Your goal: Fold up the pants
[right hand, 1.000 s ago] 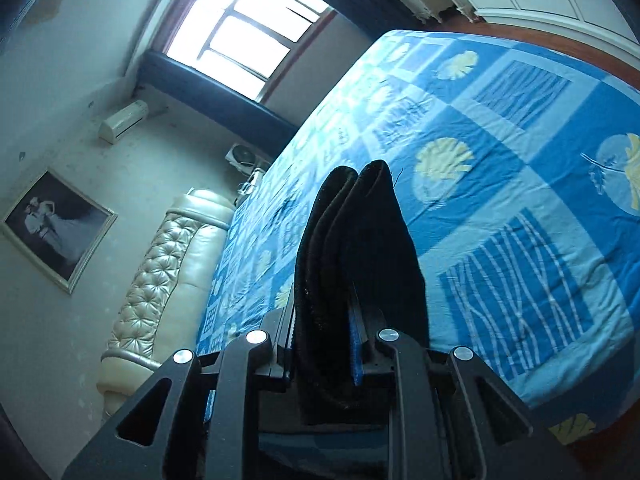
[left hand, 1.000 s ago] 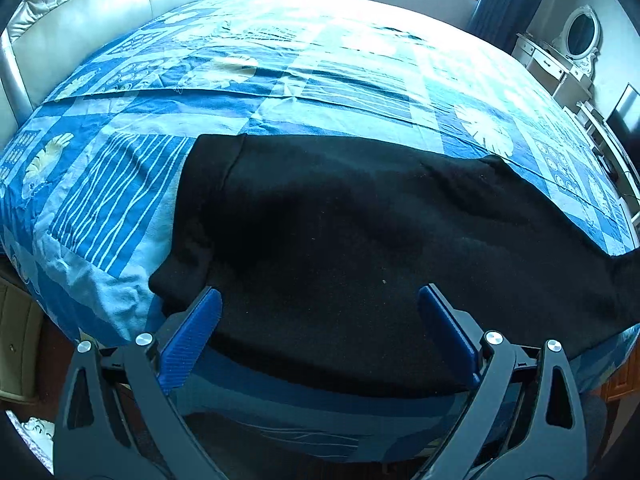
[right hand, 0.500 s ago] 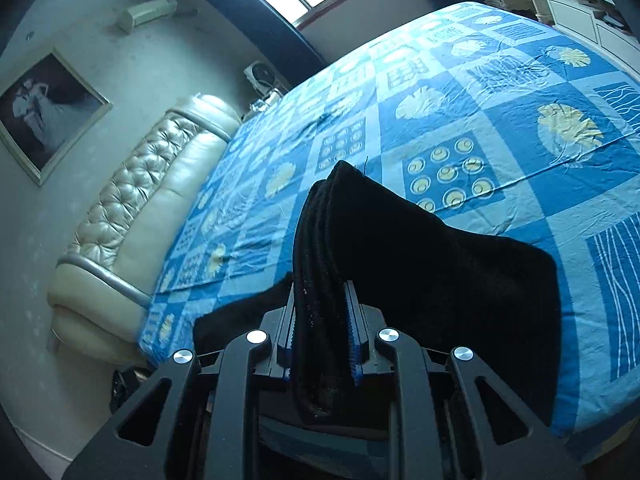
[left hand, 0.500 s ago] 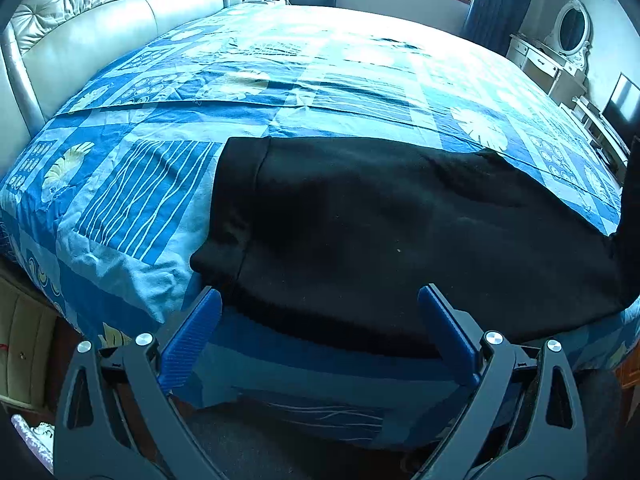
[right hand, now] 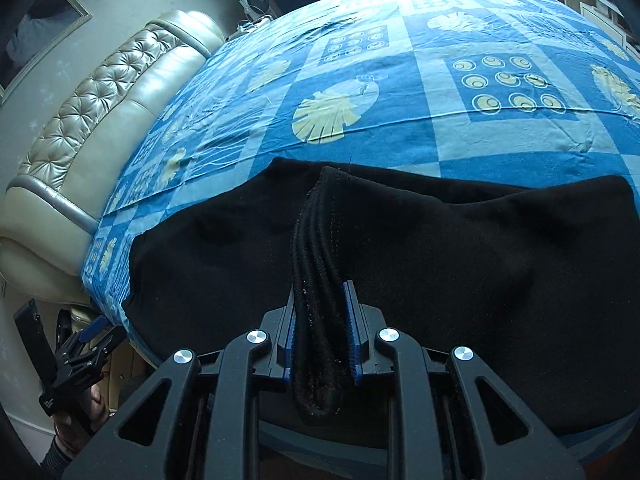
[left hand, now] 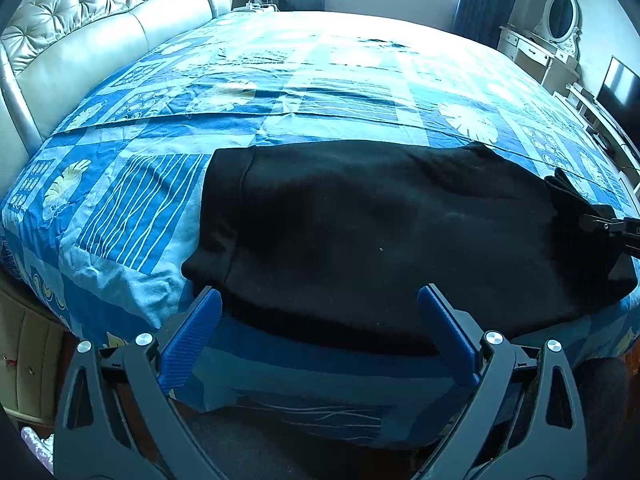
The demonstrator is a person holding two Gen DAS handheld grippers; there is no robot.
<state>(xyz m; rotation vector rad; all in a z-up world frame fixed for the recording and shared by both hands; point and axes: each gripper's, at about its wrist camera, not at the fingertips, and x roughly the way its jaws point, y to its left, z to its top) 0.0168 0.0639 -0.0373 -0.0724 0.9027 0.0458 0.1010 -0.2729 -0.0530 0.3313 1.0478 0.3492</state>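
Black pants [left hand: 380,236] lie flat on the bed, near its front edge, long axis running left-right across the left wrist view. The left end is a straight band-like edge with a seam line just inside it; which end of the garment this is cannot be told. The right end is gathered and lifted. Fabric is matte, soft, fleece-like, with light lint specks; few wrinkles, 1 shallow ridge near the far right.

Right gripper [right hand: 322,320]: blue ribbed pads pinch a thick bunched roll of the pants [right hand: 440,264], several layers stacked edge-on, stitched hem visible at the top of the roll. It also shows at the right edge of the left wrist view, at the gathered end.

Left gripper [left hand: 318,312]: its 2 blue pads spread wide, holding nothing, hovering at the near edge of the pants over the bed's front side.

Bedspread [left hand: 320,92]: blue patchwork cotton, squares with shells, stripes and circles, lightly creased. Headboard [left hand: 92,36]: cream tufted leather, button-quilted, rounded.
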